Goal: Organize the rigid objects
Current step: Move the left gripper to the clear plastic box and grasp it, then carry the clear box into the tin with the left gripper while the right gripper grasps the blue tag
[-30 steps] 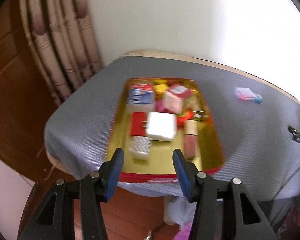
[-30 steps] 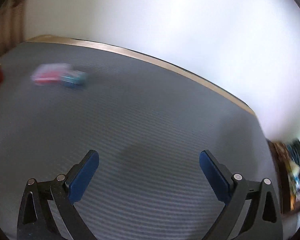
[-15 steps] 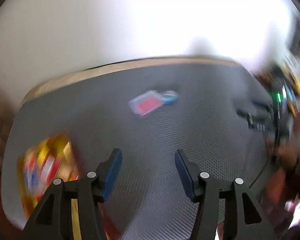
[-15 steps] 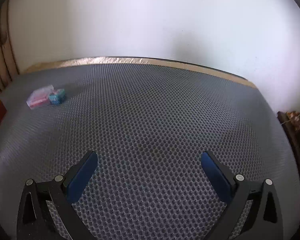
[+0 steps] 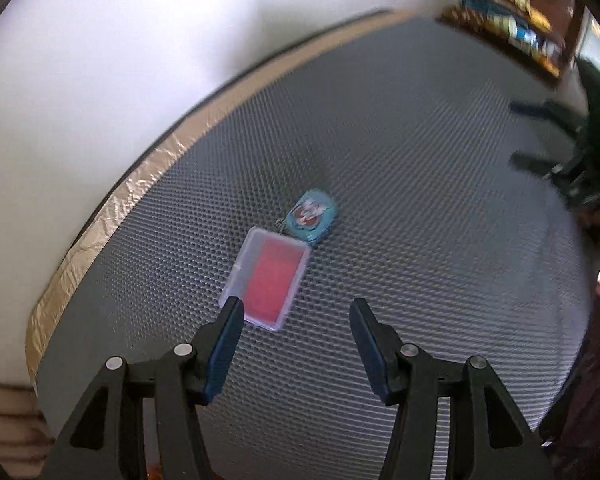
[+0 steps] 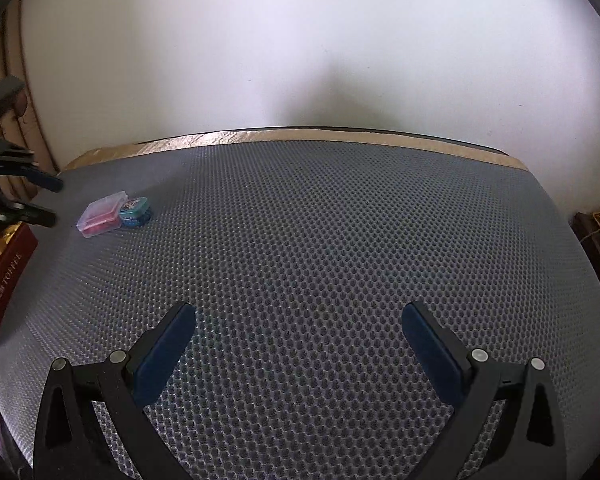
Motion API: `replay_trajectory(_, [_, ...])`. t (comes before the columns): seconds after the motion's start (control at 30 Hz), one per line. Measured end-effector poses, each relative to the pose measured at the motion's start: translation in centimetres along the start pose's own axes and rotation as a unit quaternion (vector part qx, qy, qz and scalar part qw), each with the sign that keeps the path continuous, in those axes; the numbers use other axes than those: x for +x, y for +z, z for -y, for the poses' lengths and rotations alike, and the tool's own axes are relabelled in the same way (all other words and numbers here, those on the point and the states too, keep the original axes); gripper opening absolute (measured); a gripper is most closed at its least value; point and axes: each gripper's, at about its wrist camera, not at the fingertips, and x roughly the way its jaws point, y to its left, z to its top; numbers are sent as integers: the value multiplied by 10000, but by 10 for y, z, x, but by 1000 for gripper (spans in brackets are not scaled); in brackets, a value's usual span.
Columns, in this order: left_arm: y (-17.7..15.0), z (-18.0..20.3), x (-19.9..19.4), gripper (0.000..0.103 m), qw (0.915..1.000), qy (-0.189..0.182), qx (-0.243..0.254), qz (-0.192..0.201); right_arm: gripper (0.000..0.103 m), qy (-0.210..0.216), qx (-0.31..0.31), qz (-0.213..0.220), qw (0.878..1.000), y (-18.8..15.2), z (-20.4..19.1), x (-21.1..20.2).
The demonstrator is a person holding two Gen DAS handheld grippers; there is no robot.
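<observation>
Two small items, one clear plastic case [image 5: 267,280] with red contents and one teal tin [image 5: 312,215] touching it, lie on the grey mat [image 5: 420,200] before the spread, empty left gripper [image 5: 296,308]; the right gripper [image 6: 298,320], well apart, gapes too.

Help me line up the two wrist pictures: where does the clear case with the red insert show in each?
Left wrist: clear case lies just ahead of the open left gripper, near picture centre.
Right wrist: clear case sits far left, mid-height, well beyond the open right gripper.
Shared landmark: the small teal box touching the case's far end.
</observation>
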Motion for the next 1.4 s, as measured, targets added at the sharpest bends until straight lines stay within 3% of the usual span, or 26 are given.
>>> replay_trajectory(0.17, [13, -16, 25, 56, 9997, 79, 160, -153, 103, 105, 0, 1, 9999, 0, 0, -1])
replay_trajectory(0.4, [18, -20, 54, 56, 9975, -244, 409, -529, 103, 183, 19, 3, 9998, -3, 2, -2])
replay_trajectory(0.47, [20, -22, 61, 56, 9976, -113, 471, -492, 103, 191, 28, 5, 9998, -2, 3, -2])
replay_trajectory(0.6, [24, -30, 70, 58, 9982, -284, 198, -491, 103, 217, 32, 5, 9998, -1, -1, 4])
replay_trajectory(0.73, [20, -28, 81, 58, 9986, -73, 203, -476, 103, 225, 39, 4, 9997, -2, -1, 5])
replay_trajectory(0.8, [20, -34, 82, 58, 9983, -255, -90, -513, 103, 225, 40, 0, 9997, -2, -1, 5])
replay_trajectory(0.83, [19, -41, 86, 50, 9965, -434, -397, -595, 103, 219, 44, -8, 9997, -1, 0, 4])
replay_trajectory(0.87, [17, -49, 87, 50, 9926, -631, -818, -632, 103, 224, 44, -15, 9997, -1, 1, 4])
replay_trajectory(1.0, [-1, -52, 81, 50, 9809, -489, -1786, -592, 103, 216, 39, -35, 9998, 0, 1, 6])
replay_trajectory(1.1, [-25, -41, 61, 50, 9650, -550, -2549, -266, 103, 229, 15, -56, 9997, 1, 0, 7])
replay_trajectory(1.17, [-41, -23, 44, 50, 9594, -407, -2788, -106, 103, 297, -55, -78, 9995, 2, -1, 7])
replay_trajectory(1.3, [-71, 13, 13, 50, 9500, -180, -3114, 169, 103, 1088, -697, -168, 9915, 14, -22, 12])
replay_trajectory(1.4, [-91, 24, -5, 50, 9384, -395, -3416, 329, 102, 1807, -1242, -338, 9751, 38, -51, 31])
